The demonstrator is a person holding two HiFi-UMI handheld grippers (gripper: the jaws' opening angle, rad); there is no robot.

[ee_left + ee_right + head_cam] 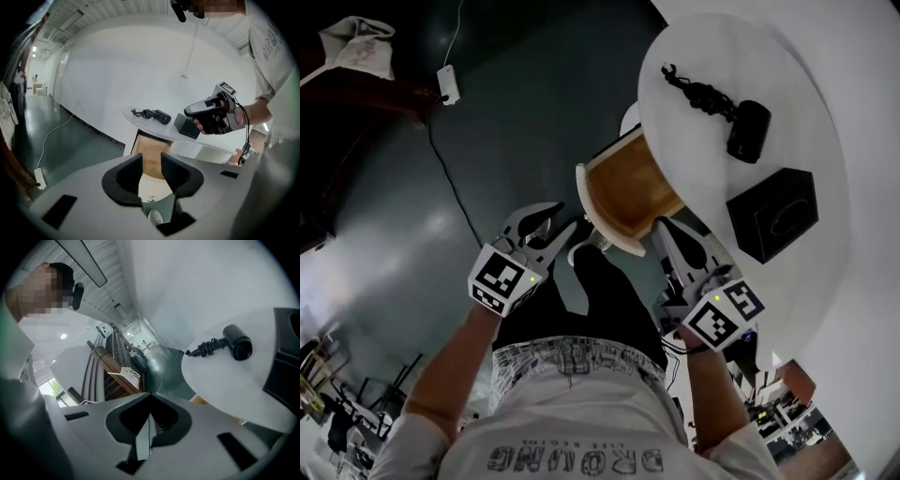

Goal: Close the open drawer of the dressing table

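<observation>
The dressing table (825, 84) has a white rounded top, and its drawer (623, 192) stands pulled out, showing a bare wooden inside. My left gripper (562, 220) hangs just in front of the drawer's left corner, jaws open and empty. In the left gripper view the drawer (151, 140) shows between the open fingers (125, 176), with its small knob (151, 198) low on the white front. My right gripper (667, 230) is by the drawer's right corner, under the table edge. The right gripper view shows the right gripper (150, 399) shut on nothing.
On the table top lie a black hair dryer (745, 127) with a coiled cord and a black box (773, 214). A white plug (447, 82) with its cable lies on the dark green floor. My legs and shoe (581, 251) are right below the drawer.
</observation>
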